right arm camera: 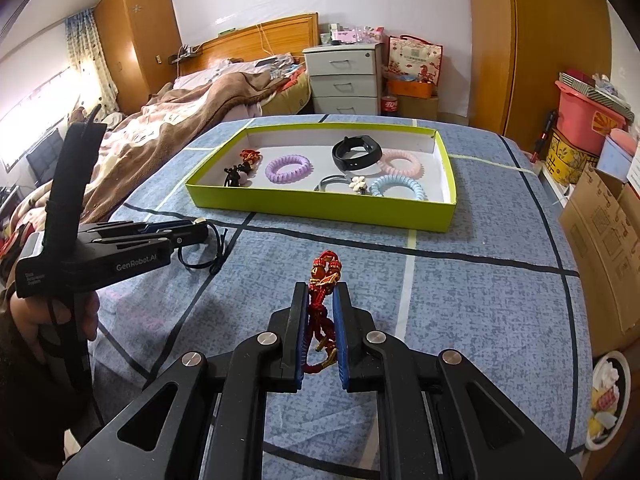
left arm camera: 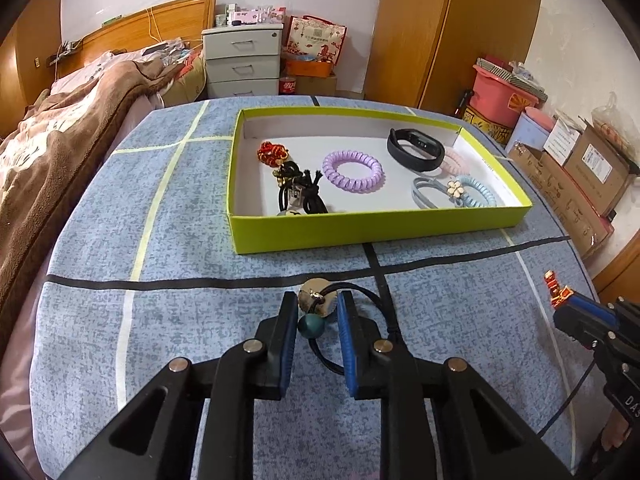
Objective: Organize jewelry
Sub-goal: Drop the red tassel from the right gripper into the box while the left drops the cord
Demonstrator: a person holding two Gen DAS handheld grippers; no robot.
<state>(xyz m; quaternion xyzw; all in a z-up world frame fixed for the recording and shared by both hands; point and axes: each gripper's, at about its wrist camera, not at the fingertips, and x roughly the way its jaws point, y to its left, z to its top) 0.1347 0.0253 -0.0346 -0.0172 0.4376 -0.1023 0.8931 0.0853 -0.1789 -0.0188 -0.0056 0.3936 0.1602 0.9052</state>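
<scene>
My left gripper (left arm camera: 318, 304) is shut on a black hair tie with a gold disc and a teal bead (left arm camera: 316, 298), just above the blue bedcover, in front of the green tray (left arm camera: 376, 228). My right gripper (right arm camera: 321, 294) is shut on a red-and-gold knotted bracelet (right arm camera: 324, 280); it also shows in the left wrist view (left arm camera: 558, 290). The tray (right arm camera: 320, 208) holds a purple coil tie (left arm camera: 352, 170), a black fitness band (left arm camera: 416, 148), a pink coil tie (right arm camera: 400, 164), a blue coil tie (right arm camera: 398, 188), a grey tie with a flower (left arm camera: 454, 188), a red knotted piece (left arm camera: 272, 154) and black ties (left arm camera: 300, 194).
The left gripper (right arm camera: 192, 232) shows at the left of the right wrist view, held by a hand. Beyond the table are a bed with a brown blanket (left arm camera: 60, 120), a white drawer unit (left arm camera: 240, 62), a wardrobe (left arm camera: 452, 32) and cardboard boxes (left arm camera: 580, 176) at right.
</scene>
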